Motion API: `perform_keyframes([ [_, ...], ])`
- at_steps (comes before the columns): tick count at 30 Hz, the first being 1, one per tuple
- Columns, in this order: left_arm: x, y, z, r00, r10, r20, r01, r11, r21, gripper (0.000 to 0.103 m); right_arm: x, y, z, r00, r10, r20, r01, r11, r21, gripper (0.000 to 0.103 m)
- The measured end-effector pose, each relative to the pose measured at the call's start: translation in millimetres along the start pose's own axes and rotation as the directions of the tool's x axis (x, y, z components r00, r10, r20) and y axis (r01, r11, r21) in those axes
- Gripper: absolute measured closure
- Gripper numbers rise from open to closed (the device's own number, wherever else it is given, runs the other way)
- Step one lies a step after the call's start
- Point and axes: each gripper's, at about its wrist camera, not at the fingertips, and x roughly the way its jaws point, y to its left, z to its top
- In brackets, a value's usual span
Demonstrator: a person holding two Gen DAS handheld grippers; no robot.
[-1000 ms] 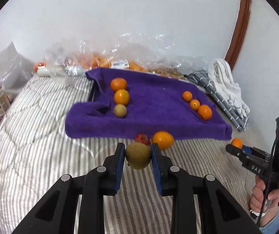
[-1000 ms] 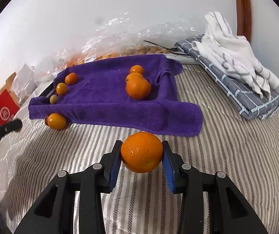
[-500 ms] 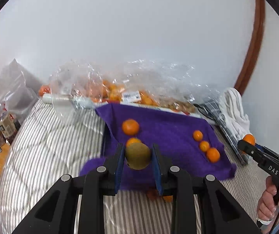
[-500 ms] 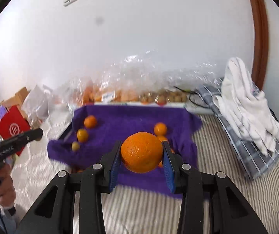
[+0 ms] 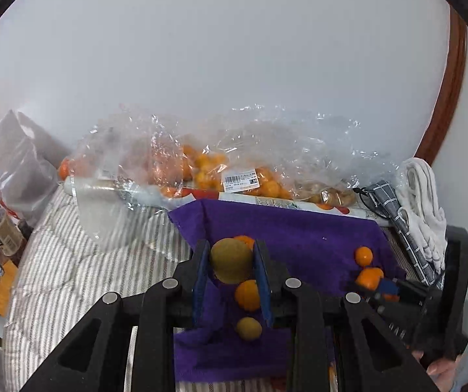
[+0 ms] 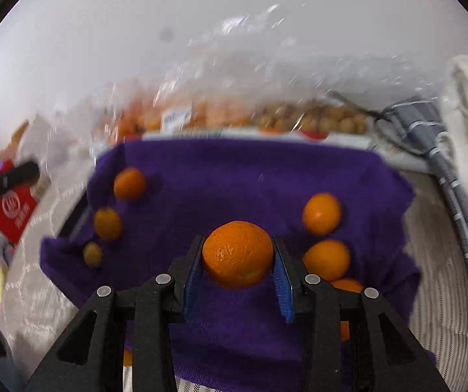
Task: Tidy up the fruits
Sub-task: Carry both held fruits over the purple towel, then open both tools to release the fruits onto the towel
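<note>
My left gripper [image 5: 232,266] is shut on a green-brown kiwi [image 5: 230,264], held above the left part of the purple towel [image 5: 299,238]. Below it lie an orange [image 5: 247,295] and a small kiwi [image 5: 249,328] in a line. My right gripper [image 6: 237,256] is shut on a large orange [image 6: 237,254] above the purple towel [image 6: 234,183]. Several oranges lie on the towel's right side, among them one [image 6: 322,214] and another [image 6: 327,259]; two oranges and a small kiwi [image 6: 92,254] lie on its left. The right gripper also shows in the left wrist view [image 5: 371,281].
Clear plastic bags of oranges [image 5: 207,166] lie behind the towel by the white wall. Folded grey and white cloths [image 5: 420,205] sit at the right. A bottle [image 5: 0,228] and a red box [image 6: 15,212] stand at the left. The striped bed cover [image 5: 70,261] surrounds the towel.
Both grippers have lifted their fruit off the bed cover and moved forward over the purple towel. The right wrist view is blurred by motion.
</note>
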Motion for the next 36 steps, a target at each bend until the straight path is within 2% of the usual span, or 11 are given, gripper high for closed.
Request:
perform_keyframes([
  [4, 20, -5, 1, 0.999, -0.024, -0.032, 0.024, 1.000, -0.011, 0.077, 12, 3, -8, 0.999, -0.014, -0.040, 0.013, 0.999, -0.029, 0.063],
  [6, 29, -9, 1, 0.998, -0.029, -0.047, 0.029, 1.000, -0.002, 0.077, 14, 3, -10, 0.999, -0.039, -0.031, 0.037, 0.998, -0.049, 0.063],
  [11, 48, -22, 1, 0.996, -0.030, -0.084, 0.032, 0.999, 0.022, 0.077, 12, 1, -11, 1.000, 0.001, -0.028, -0.003, 0.999, -0.046, 0.062],
  [13, 57, -27, 2, 0.994, -0.016, -0.106, 0.019, 0.999, 0.028, 0.077, 8, -1, -11, 0.999, 0.041, -0.031, -0.042, 0.998, -0.040, 0.055],
  [16, 74, -33, 1, 0.988, 0.008, -0.152, -0.003, 1.000, 0.030, 0.077, -9, -8, -9, 0.999, 0.046, -0.003, -0.046, 0.999, -0.018, 0.049],
  [18, 85, -36, 0, 0.984, 0.007, -0.176, -0.003, 1.000, 0.025, 0.077, -24, -14, -8, 0.998, 0.032, 0.047, -0.031, 0.999, -0.014, 0.044],
  [20, 94, -39, -1, 0.981, 0.022, -0.193, -0.016, 0.999, 0.031, 0.077, -39, -21, -8, 0.995, -0.010, 0.096, 0.011, 1.000, -0.008, 0.044],
  [23, 96, -46, -3, 0.984, 0.061, -0.170, -0.048, 0.996, 0.080, 0.077, -52, -35, -6, 0.987, -0.071, 0.145, 0.068, 0.997, 0.024, 0.044],
  [30, 97, -55, -6, 0.981, 0.071, -0.179, -0.044, 0.987, 0.152, 0.077, -48, -57, -3, 0.983, -0.111, 0.143, 0.096, 0.989, 0.110, 0.044],
  [36, 97, -53, -5, 0.977, 0.068, -0.204, -0.039, 0.989, 0.143, 0.077, -46, -56, -5, 0.979, -0.135, 0.156, 0.119, 0.987, 0.105, 0.044],
])
